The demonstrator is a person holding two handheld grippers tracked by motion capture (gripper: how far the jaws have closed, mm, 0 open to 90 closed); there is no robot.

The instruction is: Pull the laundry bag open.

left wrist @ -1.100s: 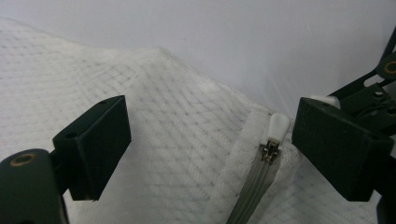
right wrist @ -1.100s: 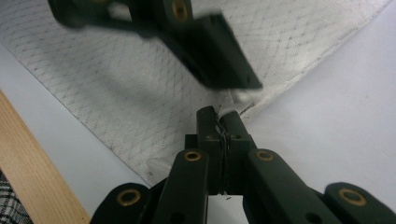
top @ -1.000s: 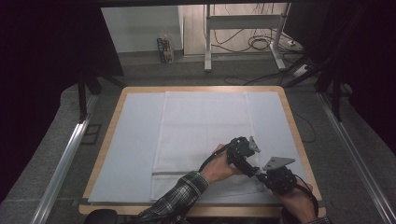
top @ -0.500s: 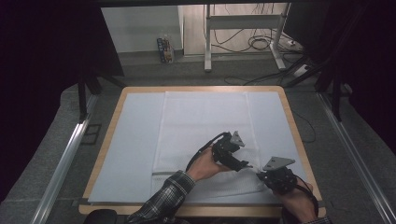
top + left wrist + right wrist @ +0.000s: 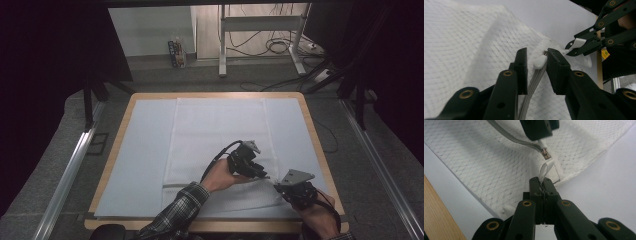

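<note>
Zipper work near front right corner of white mesh fabric bag [image 5: 220, 145]: right gripper [image 5: 543, 185] clamped on white ribbon loop [image 5: 545, 170]; left gripper [image 5: 537, 62] parted around white zipper pull [image 5: 539, 62], grey zipper tape [image 5: 531, 86] running back toward it.

No readable text, label or number anywhere; small yellow tag [image 5: 605, 53] beside the wooden table edge [image 5: 598, 72] too blurred to read.
</note>
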